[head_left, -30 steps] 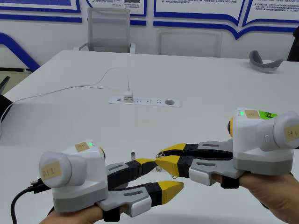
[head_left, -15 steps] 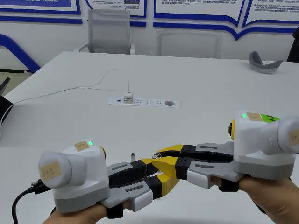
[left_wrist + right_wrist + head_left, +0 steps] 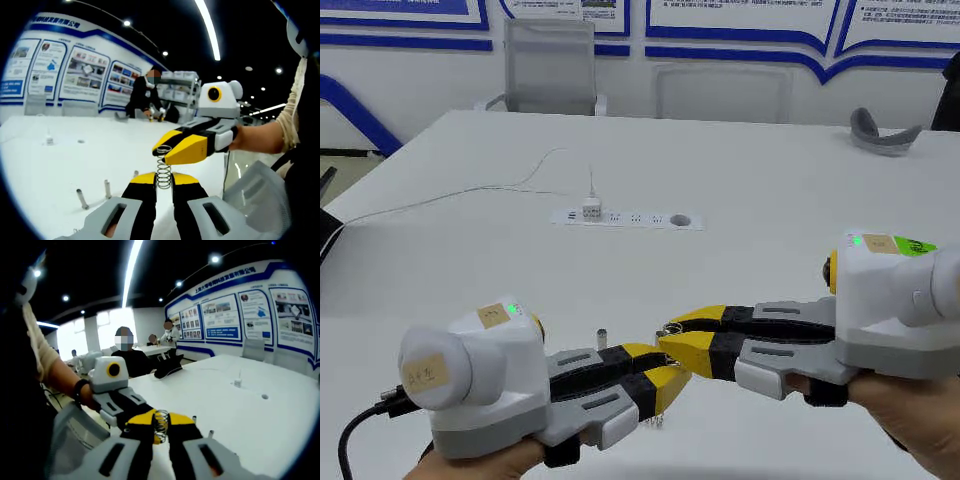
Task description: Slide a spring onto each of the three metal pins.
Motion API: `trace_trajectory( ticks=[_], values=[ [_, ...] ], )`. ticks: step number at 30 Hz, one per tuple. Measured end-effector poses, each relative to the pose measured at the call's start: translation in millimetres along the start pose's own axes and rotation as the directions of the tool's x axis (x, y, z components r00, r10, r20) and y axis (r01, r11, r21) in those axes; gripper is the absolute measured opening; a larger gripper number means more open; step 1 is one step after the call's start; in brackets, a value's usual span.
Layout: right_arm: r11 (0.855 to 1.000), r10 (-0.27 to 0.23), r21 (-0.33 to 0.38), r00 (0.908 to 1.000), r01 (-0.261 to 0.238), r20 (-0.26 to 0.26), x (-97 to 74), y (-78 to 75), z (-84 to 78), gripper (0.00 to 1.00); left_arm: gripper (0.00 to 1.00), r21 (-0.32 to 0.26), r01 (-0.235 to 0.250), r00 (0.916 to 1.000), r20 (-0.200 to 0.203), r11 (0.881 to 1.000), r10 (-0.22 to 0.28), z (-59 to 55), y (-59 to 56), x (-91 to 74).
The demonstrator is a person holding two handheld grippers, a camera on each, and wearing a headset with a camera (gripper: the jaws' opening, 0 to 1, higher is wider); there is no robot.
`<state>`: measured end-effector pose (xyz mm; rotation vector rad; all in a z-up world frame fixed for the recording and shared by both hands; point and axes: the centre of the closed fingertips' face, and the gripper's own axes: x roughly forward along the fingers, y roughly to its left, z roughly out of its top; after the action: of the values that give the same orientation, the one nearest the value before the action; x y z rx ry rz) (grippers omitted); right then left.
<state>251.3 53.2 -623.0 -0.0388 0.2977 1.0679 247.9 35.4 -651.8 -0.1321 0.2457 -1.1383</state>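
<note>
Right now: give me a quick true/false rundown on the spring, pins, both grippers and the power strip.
1. The left gripper has its jaws shut on the lower end of the spring. True.
2. Each of the three pins carries a spring. False: in the left gripper view the pins stand bare on the table.
3. The right gripper grips the spring's other end, so both grippers hold it. True.
4. The power strip has nothing plugged into it. False: a white plug with a thin cable sits in it.
5. The spring lies loose on the table. False: it is held upright between the two grippers, above the surface.
</note>
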Motion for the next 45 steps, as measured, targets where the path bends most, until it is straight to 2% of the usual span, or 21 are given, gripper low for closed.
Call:
trace_trajectory(
  ticks=[13,16,20,24,32,36,45],
  values=[
    [1.0,-0.019,-0.021,0.9986,0.018,-0.05,-4.9,-2.6,-9.3,0.11,0.12,0.035,-0.004,0.9995,-0.032,0.999,0.005,-6.6,1.0,-0.4],
    [1.0,-0.025,-0.019,0.9988,0.025,-0.042,-5.5,-4.0,-7.2,0.11,0.12,0.034,-0.007,0.9995,-0.03,0.999,0.008,-7.2,1.8,-0.2],
    [0.999,-0.037,-0.026,0.9986,0.036,-0.038,-5.5,-8.1,-4.7,0.11,0.2,0.03,-0.007,0.9995,-0.032,1.0,0.008,-8.9,1.7,-0.6],
    [0.998,-0.051,-0.033,0.9979,0.049,-0.041,-6.9,-13.0,-5.7,0.11,0.24,0.055,-0.013,0.9992,-0.037,0.998,0.015,-10.6,3.1,-3.4],
    [0.995,-0.088,-0.042,0.9951,0.086,-0.046,-12.1,-25.1,-8.0,0.11,0.35,0.076,-0.037,0.9978,-0.052,0.996,0.041,-16.4,11.6,-10.8],
    [0.993,-0.109,-0.045,0.9928,0.107,-0.049,-15.5,-31.4,-9.0,0.11,0.42,0.103,-0.052,0.9958,-0.071,0.993,0.059,-22.9,15.9,-16.2],
    [0.987,-0.158,-0.035,0.9865,0.157,-0.043,-25.1,-50.0,-11.2,0.11,0.51,0.158,-0.077,0.9885,-0.117,0.984,0.096,-38.5,27.7,-31.9]
  ],
)
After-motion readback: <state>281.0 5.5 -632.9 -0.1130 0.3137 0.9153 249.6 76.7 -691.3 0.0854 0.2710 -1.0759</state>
